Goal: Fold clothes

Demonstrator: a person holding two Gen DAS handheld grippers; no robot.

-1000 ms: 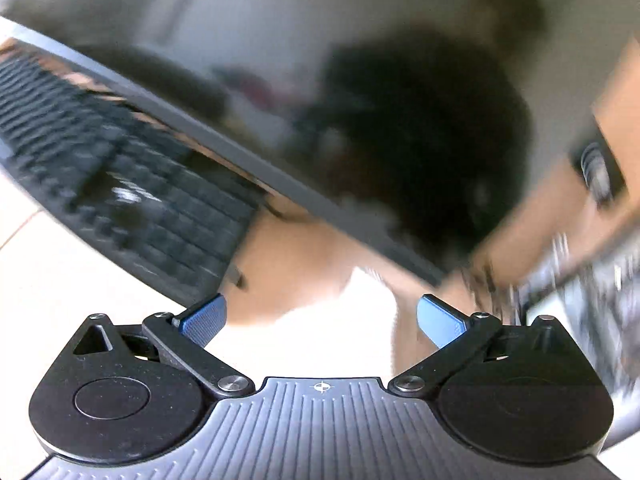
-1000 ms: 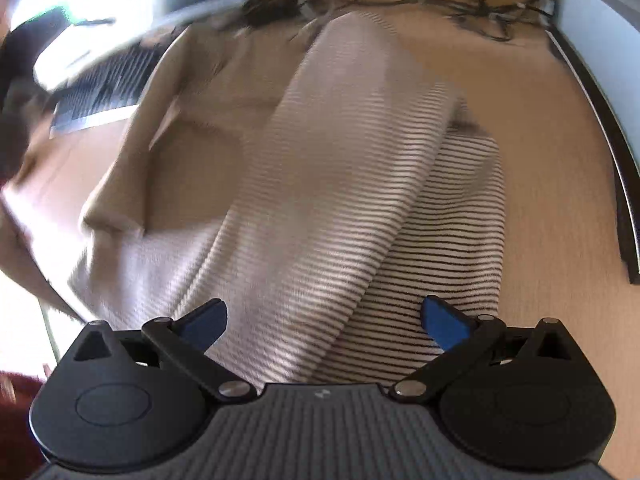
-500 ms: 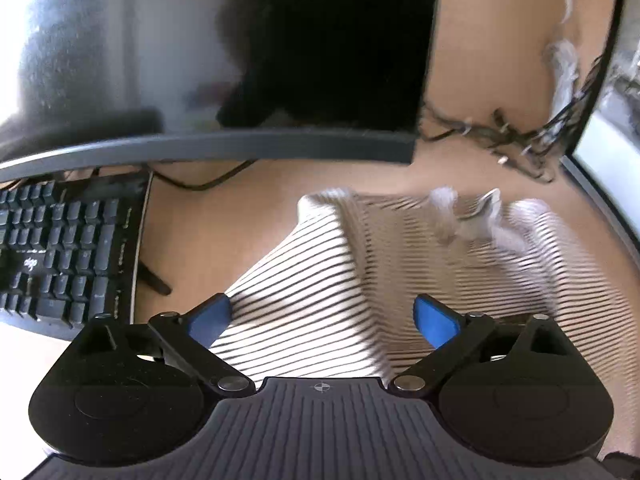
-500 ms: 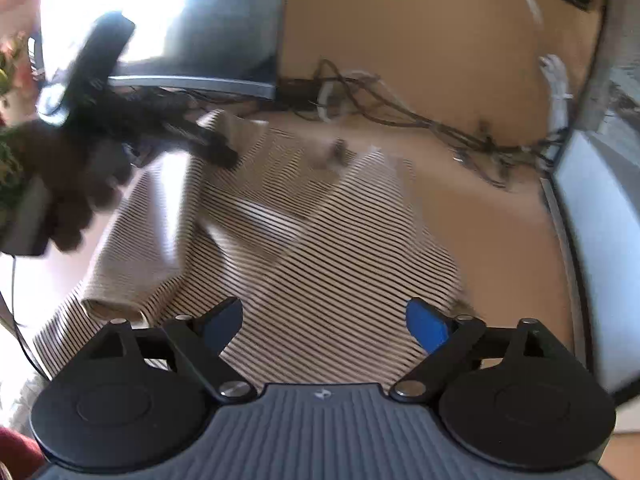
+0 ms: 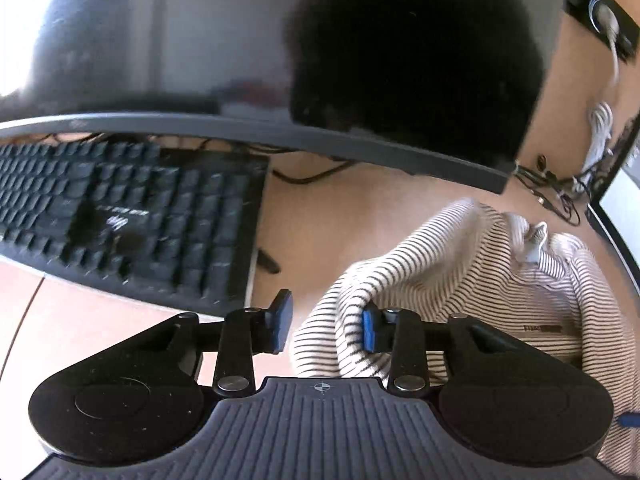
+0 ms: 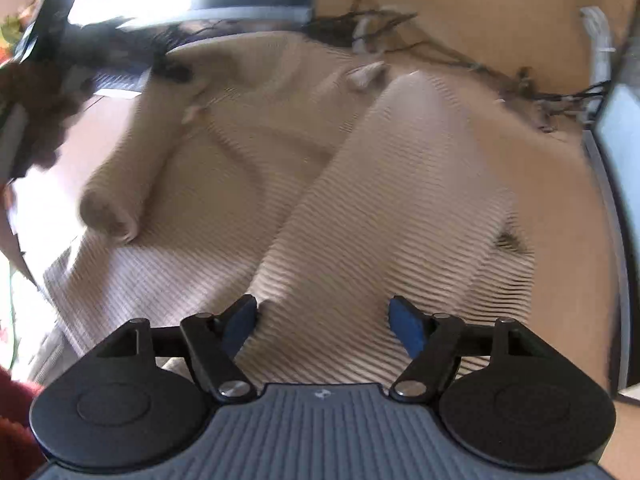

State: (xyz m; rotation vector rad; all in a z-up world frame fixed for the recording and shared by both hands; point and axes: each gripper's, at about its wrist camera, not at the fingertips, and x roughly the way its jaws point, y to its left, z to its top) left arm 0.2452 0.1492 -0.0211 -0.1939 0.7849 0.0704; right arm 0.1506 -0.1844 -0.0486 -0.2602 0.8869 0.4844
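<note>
wooden desk (image 5: pixel 360 216) | keyboard (image 5: pixel 132 216), monitor (image 5: pixel 240 60) beside striped top (image 6: pixel 320 200) | left gripper (image 5: pixel 324 328), right gripper (image 6: pixel 324 324) closing, cloth between, not clamped

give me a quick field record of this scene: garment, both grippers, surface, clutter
garment: striped shirt, rumpled on the desk
left hand-held gripper: jaws have just been closing, shirt edge between them, left pad not yet touching
right hand-held gripper: jaws have just been closing, partly open over a raised fold of the shirt
clutter: keyboard left of the shirt, monitor behind, cables at the back
</note>
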